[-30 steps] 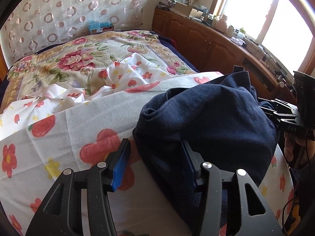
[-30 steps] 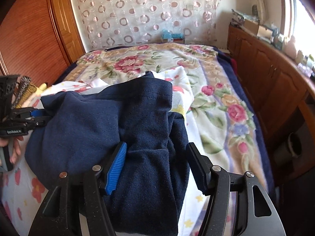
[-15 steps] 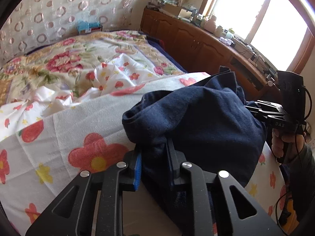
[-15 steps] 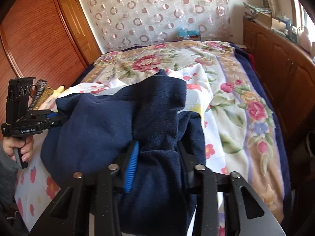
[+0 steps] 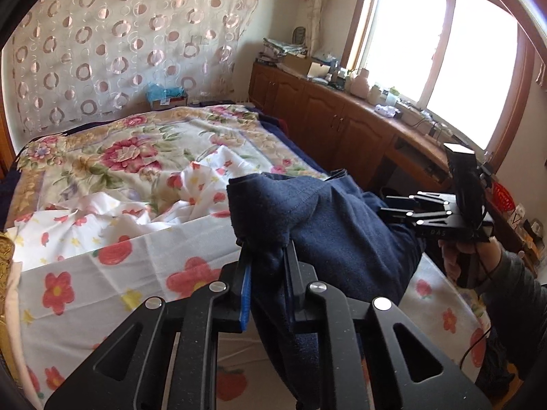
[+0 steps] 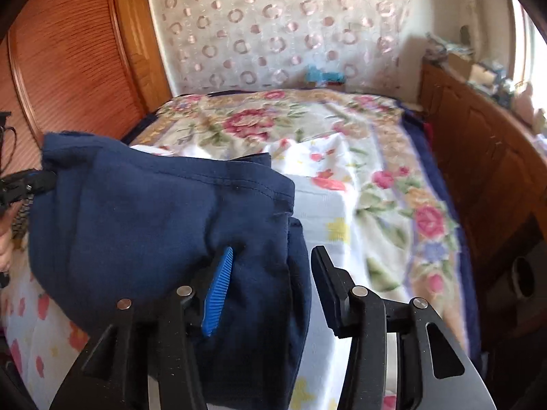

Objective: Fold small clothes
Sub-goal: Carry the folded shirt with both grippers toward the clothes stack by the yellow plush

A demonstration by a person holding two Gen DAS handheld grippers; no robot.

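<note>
While navy garment point(image 5: 342, 225) hides L jaws' pinch, R jaws gape w/ cloth between.

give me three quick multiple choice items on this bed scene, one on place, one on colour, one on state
1. Where is the window relative to the bed, in the left wrist view?
A. right
B. left
C. behind the curtain wall

2. What colour is the garment?
A. red
B. navy blue
C. white

3. How are the left tongs?
A. wide open
B. shut on the garment
C. lying on the bed

Answers:
1 A: the window is above the cabinets, right of the bed.
2 B: the garment is navy.
3 B: the left tongs pinch its fabric.
</note>
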